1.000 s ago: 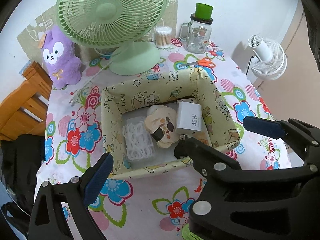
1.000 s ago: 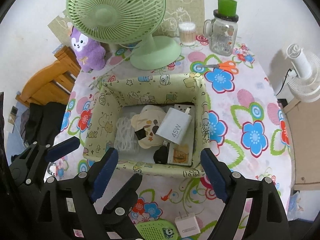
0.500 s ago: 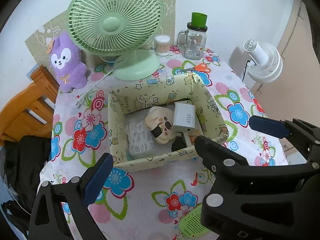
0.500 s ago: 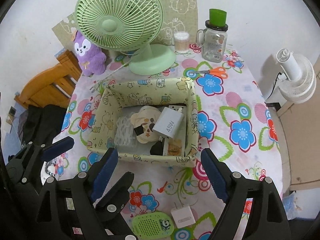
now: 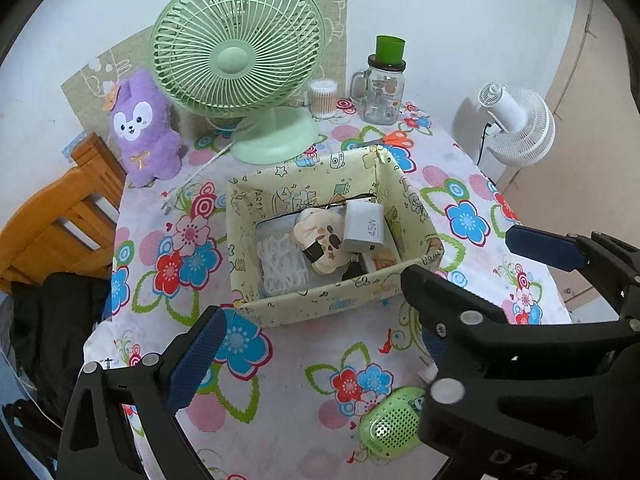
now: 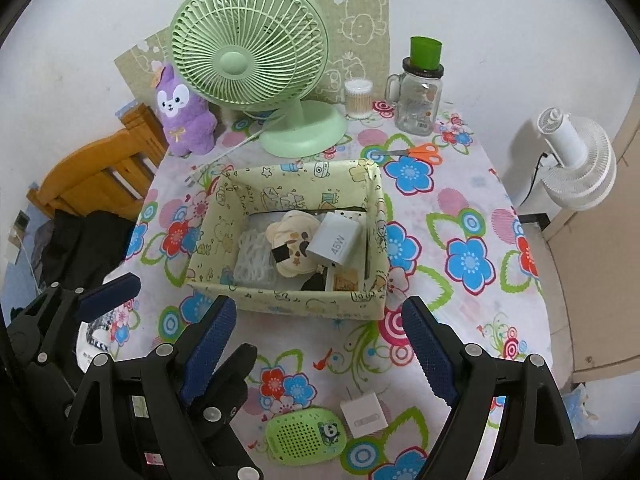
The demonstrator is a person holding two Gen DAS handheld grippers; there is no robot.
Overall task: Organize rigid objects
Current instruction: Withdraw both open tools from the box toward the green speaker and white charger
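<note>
A pale yellow cartoon-print box (image 5: 320,304) (image 6: 288,300) stands mid-table and holds a white 45W charger (image 5: 365,226) (image 6: 334,240), a beige pouch (image 6: 290,248), a bag of white cord (image 6: 252,262) and small dark items. A green perforated case (image 6: 306,436) (image 5: 390,424) and a small white plug (image 6: 363,414) lie on the tablecloth near the front edge. My left gripper (image 5: 316,354) is open and empty above the cloth in front of the box. My right gripper (image 6: 316,354) is open and empty above the green case and plug.
A green desk fan (image 6: 256,64), a purple plush (image 6: 182,114), a cotton-swab jar (image 6: 358,98), a glass mug with green cup (image 6: 420,96) and orange scissors (image 6: 416,153) stand behind the box. A wooden chair (image 6: 92,172) is at left, a white fan (image 6: 576,160) at right.
Both grippers have pulled back and up from the box, which looks smaller now. The green case and white plug have come further into view. Both grippers stay open.
</note>
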